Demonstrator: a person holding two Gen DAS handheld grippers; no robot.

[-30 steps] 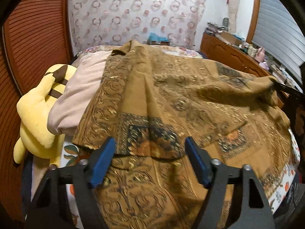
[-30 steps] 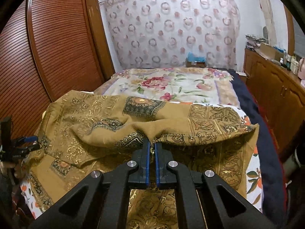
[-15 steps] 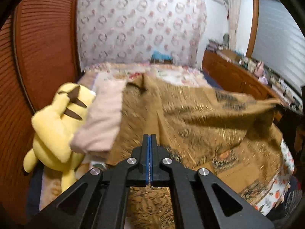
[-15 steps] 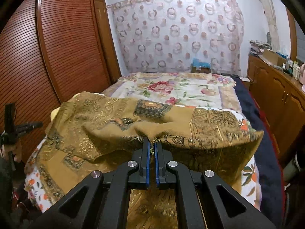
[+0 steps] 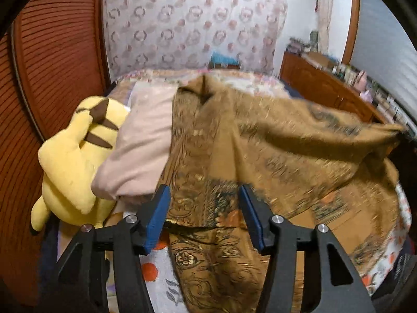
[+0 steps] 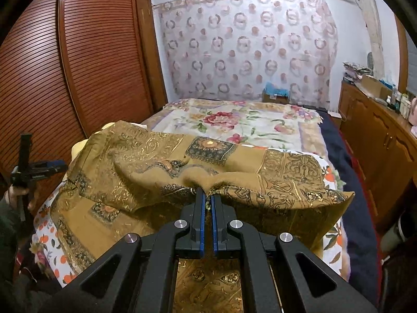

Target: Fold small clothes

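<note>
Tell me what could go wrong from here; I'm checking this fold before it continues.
The left gripper is opening and its pads press nothing, so only the right gripper pinches the brown cloth; the fold may sag unevenly. The cloth also drapes over the pink pillow beside the yellow plush toy and could drag them.

The flowered far half of the bed (image 6: 234,122) lies open; a yellow plush toy (image 5: 73,167) and pink pillow (image 5: 140,151) crowd the wardrobe (image 6: 99,57) side.
</note>
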